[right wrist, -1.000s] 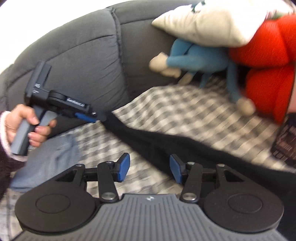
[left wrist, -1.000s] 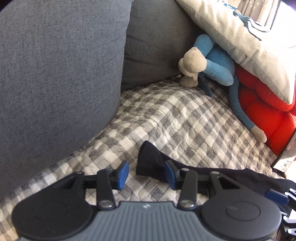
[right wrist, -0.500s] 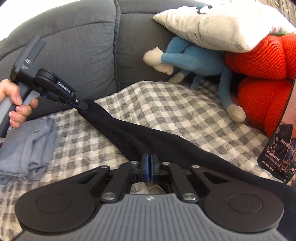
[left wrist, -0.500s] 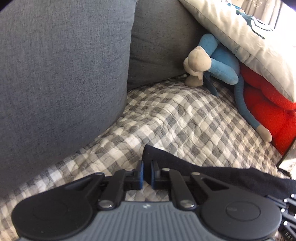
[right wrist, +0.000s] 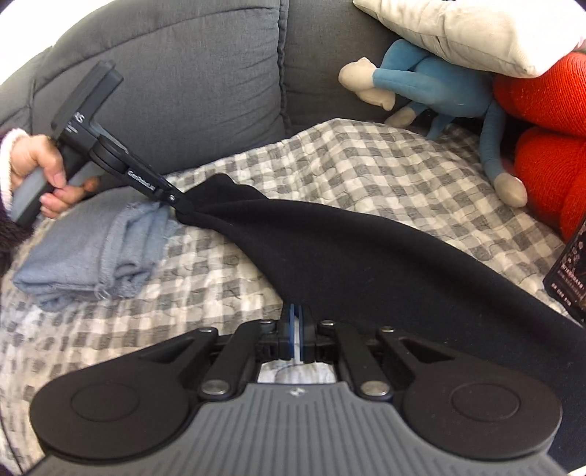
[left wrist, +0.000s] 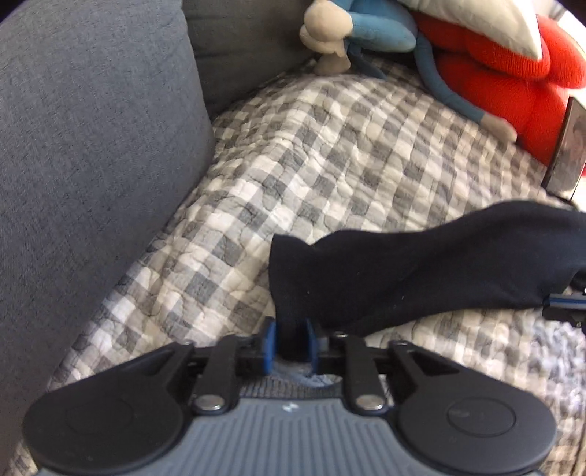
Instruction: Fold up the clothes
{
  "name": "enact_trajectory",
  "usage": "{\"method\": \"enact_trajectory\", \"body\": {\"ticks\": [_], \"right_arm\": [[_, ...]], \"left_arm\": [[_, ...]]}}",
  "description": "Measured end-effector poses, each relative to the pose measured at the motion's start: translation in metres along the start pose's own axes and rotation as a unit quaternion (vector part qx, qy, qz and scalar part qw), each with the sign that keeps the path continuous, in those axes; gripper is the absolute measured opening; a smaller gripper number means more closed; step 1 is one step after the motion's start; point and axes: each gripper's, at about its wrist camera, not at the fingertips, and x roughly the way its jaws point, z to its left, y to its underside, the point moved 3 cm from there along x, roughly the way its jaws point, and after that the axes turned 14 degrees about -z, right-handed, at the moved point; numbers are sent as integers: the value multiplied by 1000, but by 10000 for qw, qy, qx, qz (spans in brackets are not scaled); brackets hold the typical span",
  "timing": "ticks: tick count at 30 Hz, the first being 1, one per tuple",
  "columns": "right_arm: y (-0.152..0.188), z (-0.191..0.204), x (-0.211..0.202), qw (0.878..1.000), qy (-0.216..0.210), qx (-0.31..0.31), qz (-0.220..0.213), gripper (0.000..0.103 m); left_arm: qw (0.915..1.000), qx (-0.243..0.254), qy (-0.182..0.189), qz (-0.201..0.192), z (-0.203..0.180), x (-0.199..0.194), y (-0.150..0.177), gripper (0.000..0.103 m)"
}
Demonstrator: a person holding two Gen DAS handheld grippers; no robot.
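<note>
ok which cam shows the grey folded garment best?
Right wrist: the grey garment lies in full view on the quilt, under the left gripper. Left wrist shows only a pale scrap behind its own fingers.

my left tongs (right wrist: 181, 208) and right tongs (right wrist: 295, 322) hold opposite ends of the garment (right wrist: 366, 263), stretched across the quilt (right wrist: 366, 172) on the sofa (right wrist: 190, 84). folded cloth (right wrist: 91, 252) lies beneath my left tongs; stuffed toys (right wrist: 439, 91) sit behind under a pillow (right wrist: 476, 29).

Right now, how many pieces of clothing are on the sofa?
2. A black garment stretches across the checked quilt, its near-left end in the left gripper; a folded grey garment lies at the left. More may be hidden.
</note>
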Motion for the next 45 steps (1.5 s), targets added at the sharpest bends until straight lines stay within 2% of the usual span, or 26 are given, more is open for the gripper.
{"method": "enact_trajectory", "body": {"ticks": [1, 2, 3, 5, 11, 12, 13, 14, 15, 17, 19, 22, 24, 29, 33, 34, 37, 40, 45], "right_arm": [[-2, -2, -3, 10000, 42, 26, -75, 15], [-4, -3, -6, 9998, 84, 52, -151, 22], [-6, -5, -8, 9996, 131, 80, -220, 33], [-8, -9, -12, 9990, 230, 150, -344, 42], [-6, -15, -15, 9965, 530, 272, -583, 42], [-5, -14, -15, 9959, 622, 205, -617, 42], [-3, -13, -15, 9952, 714, 138, -652, 42], [-1, -13, -15, 9949, 758, 102, -661, 42], [2, -13, -14, 9949, 769, 88, -652, 42], [6, -13, -12, 9950, 778, 76, -616, 42], [7, -13, -11, 9951, 798, 86, -584, 42], [7, -13, -13, 9947, 801, 107, -631, 42], [7, -12, -12, 9946, 799, 122, -644, 42], [10, -10, -8, 9952, 789, 118, -570, 42], [7, -9, -12, 9954, 746, 65, -595, 42], [7, -8, -15, 9957, 712, 34, -598, 42], [6, -8, -19, 9965, 620, -85, -562, 42], [8, -2, -20, 9972, 517, -403, -365, 42], [16, 11, -29, 9911, 367, -1279, 36, 42]], "left_arm": [[9998, -134, 7, -124, 5, -2, -3, 51], [9994, -257, 10, -235, 9, -4, -6, 53], [9988, -358, 4, -321, 14, -5, -8, 53], [9977, -543, 25, -412, 20, -2, -13, 53], [9928, -1084, 285, -424, 28, 25, -16, 48], [9920, -1116, 320, -494, 26, 26, -16, 44], [9915, -1128, 364, -532, 24, 28, -15, 26], [9909, -1157, 417, -548, 22, 30, -12, 14], [9904, -1168, 413, -619, 20, 30, -11, 9], [9893, -1017, 282, -1011, 16, 24, -11, 6], [9836, -967, 144, -1515, 14, 11, -14, 5], [9673, -1055, -16, -2307, 17, -10, -22, 5], [9593, -1033, -112, -2626, 17, -18, -28, 5], [9691, -1007, -197, -2245, 12, 4, -38, 11], [9736, -1137, -318, -1953, 14, 12, -35, 37], [9746, -1177, -328, -1875, 15, 12, -33, 40], [9807, -1188, -300, -1524, 19, 9, -26, 43], [9849, -1323, -257, -1086, 24, 11, -16, 40], [9820, -1789, 176, -586, 23, 22, -3, 35]]}}
